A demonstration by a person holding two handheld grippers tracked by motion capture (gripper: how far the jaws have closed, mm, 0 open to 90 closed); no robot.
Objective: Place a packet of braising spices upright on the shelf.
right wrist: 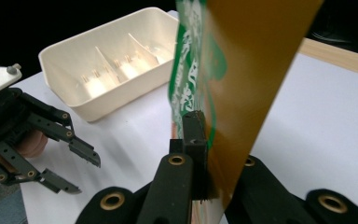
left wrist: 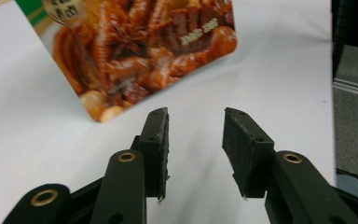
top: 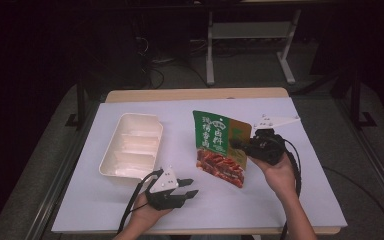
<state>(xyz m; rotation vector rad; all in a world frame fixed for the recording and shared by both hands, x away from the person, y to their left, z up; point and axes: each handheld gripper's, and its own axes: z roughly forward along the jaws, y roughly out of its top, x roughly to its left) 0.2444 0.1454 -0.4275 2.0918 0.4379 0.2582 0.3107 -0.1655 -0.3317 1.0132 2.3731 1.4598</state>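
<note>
Snack pouch point(top: 220, 148), green-topped with braised meat pictured below, hangs lifted above the white table point(top: 290, 200), clamped at its edge in our right gripper point(top: 240, 145). Our left gripper point(top: 192, 187) gapes empty near the cream divided tray point(top: 130, 147).

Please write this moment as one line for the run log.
right tongs: shut on green and orange snack pouch | left tongs: open, nothing between | cream plastic divided tray: untouched
</note>
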